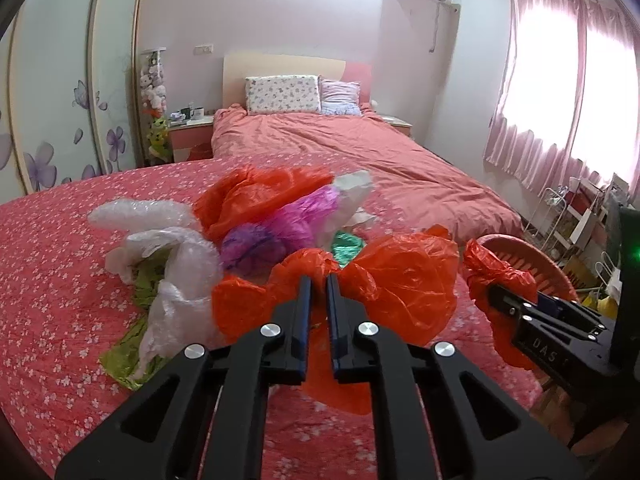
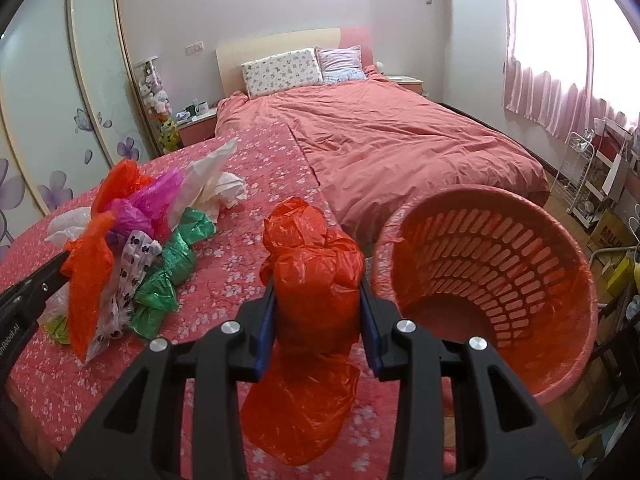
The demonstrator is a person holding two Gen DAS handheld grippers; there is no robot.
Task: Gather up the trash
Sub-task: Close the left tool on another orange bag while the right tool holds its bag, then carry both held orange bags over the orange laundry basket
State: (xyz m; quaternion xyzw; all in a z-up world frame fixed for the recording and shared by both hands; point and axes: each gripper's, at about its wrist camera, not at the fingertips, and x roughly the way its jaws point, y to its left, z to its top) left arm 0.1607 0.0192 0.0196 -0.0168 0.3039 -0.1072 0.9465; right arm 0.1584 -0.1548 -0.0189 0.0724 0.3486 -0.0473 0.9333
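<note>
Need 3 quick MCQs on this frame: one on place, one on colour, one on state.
1. Where is the basket relative to the right gripper?
A. To its right
B. To its left
C. Behind the pillows

2. What colour is the bag in the right gripper?
A. Green
B. Orange
C. Purple

3. What is the state of the left gripper?
A. Wide open, nothing held
B. Shut on an orange bag
C. Shut on bubble wrap

Answers:
1 A: the basket fills the right of the right wrist view.
2 B: orange plastic sits between the pads.
3 B: the fingers pinch orange plastic at their tips.
</note>
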